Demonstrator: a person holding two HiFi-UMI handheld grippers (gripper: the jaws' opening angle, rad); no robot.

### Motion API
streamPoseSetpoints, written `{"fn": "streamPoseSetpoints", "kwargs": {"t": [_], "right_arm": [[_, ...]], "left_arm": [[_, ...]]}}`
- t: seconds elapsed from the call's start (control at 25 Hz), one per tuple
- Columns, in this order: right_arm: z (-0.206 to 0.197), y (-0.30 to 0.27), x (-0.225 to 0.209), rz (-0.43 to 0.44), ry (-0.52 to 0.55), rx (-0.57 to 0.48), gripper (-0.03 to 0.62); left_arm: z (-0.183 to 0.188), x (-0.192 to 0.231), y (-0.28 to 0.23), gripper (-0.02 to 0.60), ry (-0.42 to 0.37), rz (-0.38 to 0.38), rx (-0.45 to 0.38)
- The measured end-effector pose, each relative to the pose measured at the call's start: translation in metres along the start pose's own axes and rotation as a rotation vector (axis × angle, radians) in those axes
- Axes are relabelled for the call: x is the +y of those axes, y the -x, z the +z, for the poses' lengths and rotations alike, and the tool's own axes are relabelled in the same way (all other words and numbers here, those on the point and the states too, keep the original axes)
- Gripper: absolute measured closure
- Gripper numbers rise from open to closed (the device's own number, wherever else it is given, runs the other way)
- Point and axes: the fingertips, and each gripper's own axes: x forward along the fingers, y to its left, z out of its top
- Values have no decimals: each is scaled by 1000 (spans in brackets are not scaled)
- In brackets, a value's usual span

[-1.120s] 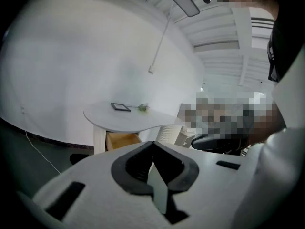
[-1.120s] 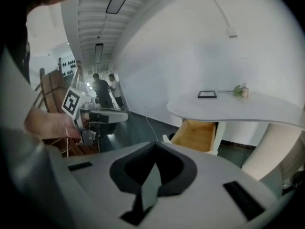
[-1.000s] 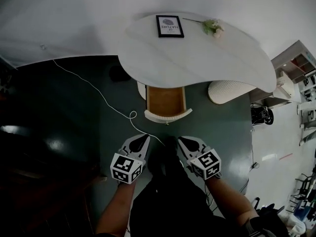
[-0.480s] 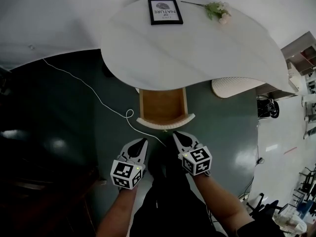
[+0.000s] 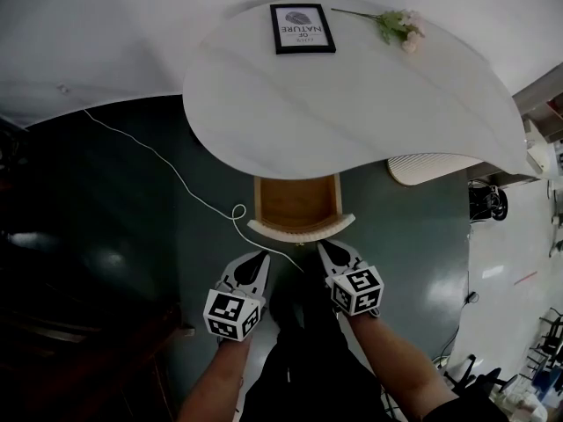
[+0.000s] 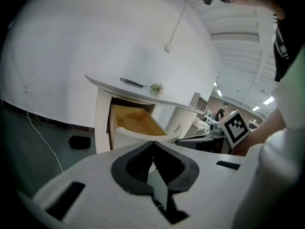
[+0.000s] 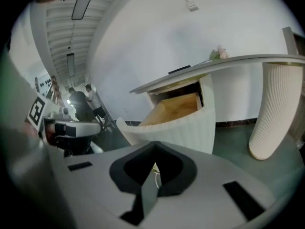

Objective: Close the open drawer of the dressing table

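Note:
The white dressing table point(image 5: 352, 104) has its wooden drawer point(image 5: 297, 200) pulled out, and the drawer's curved white front point(image 5: 301, 228) faces me. My left gripper point(image 5: 261, 257) is shut and holds nothing, a little short of the front's left end. My right gripper point(image 5: 325, 246) is shut too and holds nothing, just short of the front's right half. In the left gripper view the drawer point(image 6: 136, 122) lies ahead, beyond the closed tips of the left gripper point(image 6: 153, 143). In the right gripper view the ribbed drawer front point(image 7: 181, 128) stands close ahead of the right gripper point(image 7: 155, 144).
A framed picture point(image 5: 303, 28) and a flower sprig point(image 5: 400, 25) lie on the tabletop. A white cable point(image 5: 202, 202) runs across the dark floor to the drawer's left. A ribbed white table leg point(image 7: 271, 113) stands on the right. People point(image 7: 78, 101) stand far off.
Both grippers have sunk and closed in on the drawer front. Their jaws stayed shut, and the drawer has not moved.

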Motion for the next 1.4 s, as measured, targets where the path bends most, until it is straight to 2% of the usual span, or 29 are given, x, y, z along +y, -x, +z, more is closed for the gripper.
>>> {"fn": "streamPoseSetpoints", "kwargs": {"t": [0.24,0.56,0.76,1.0,1.4], "right_arm": [[22,-22,-17,22,77,-32,591],[55,-55,-35,42,143,-71,591],[72,-67,-45,54,214,-86,591],[89,-86,-54,32,203,-113,591],[100,-116,-70,9,232,-134,591]], "left_arm": [[11,15,-27,581,-41,17,-7],[32,33,-48,581,-46,41,-17],[39,49,-51,580,-41,82,-39],[41,65,-47,580,-39,99,-44],[35,62,-47,580,-34,80,-19]]}}
